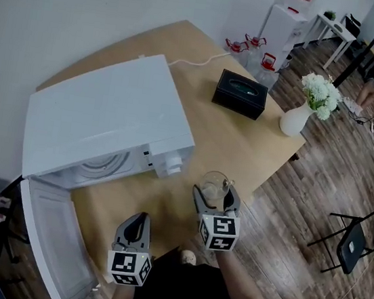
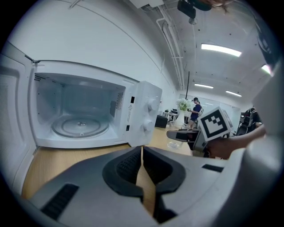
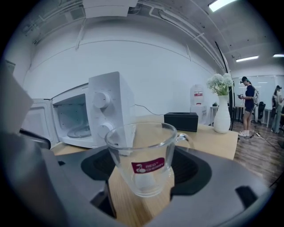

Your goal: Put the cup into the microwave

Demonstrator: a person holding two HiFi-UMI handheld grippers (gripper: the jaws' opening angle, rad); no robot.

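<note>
Likely slick and breakable, the cup (image 3: 141, 148) is pinched mid-wall by fingers of the right gripper (image 3: 143, 170); the left gripper (image 2: 142, 159) has its fingers together, empty.

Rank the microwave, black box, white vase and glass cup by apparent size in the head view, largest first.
1. microwave
2. black box
3. white vase and glass cup: about alike, and the cup is nearer, so unranked.

Grey left gripper (image 1: 140, 217), right gripper (image 1: 215, 191): black-padded jaws, black-white marker cubes (image 1: 130, 268).
</note>
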